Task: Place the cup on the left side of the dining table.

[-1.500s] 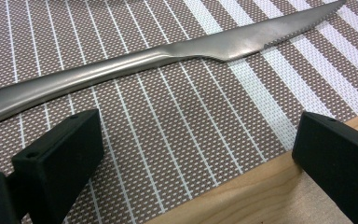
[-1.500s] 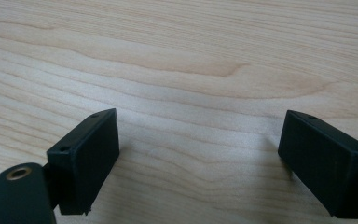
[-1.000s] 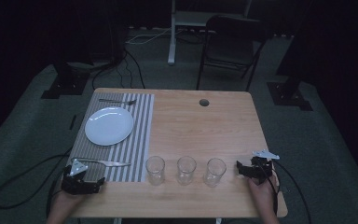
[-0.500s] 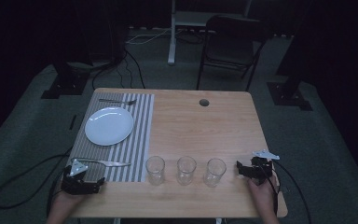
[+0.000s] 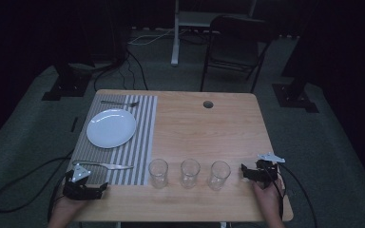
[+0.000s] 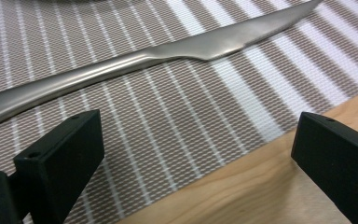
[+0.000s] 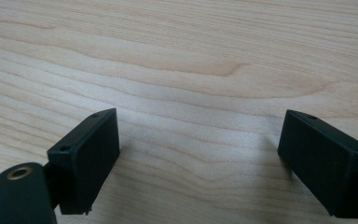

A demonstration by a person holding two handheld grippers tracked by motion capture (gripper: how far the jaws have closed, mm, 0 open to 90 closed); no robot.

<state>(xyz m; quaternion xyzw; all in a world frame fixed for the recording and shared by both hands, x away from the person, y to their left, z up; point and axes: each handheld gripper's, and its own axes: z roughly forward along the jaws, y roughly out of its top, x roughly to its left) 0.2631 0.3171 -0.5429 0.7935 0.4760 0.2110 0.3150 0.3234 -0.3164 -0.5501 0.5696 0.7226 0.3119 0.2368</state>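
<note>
Left gripper seen in left gripper view with jaws spread wide, nothing between — knife lies just ahead on striped placemat, at mat's edge over wooden table. Right gripper likewise held wide apart, empty, over bare wood grain.

Counted in high view: three glasses in row at near edge, one white plate, one fork, one chair beyond table. No writing readable.
</note>
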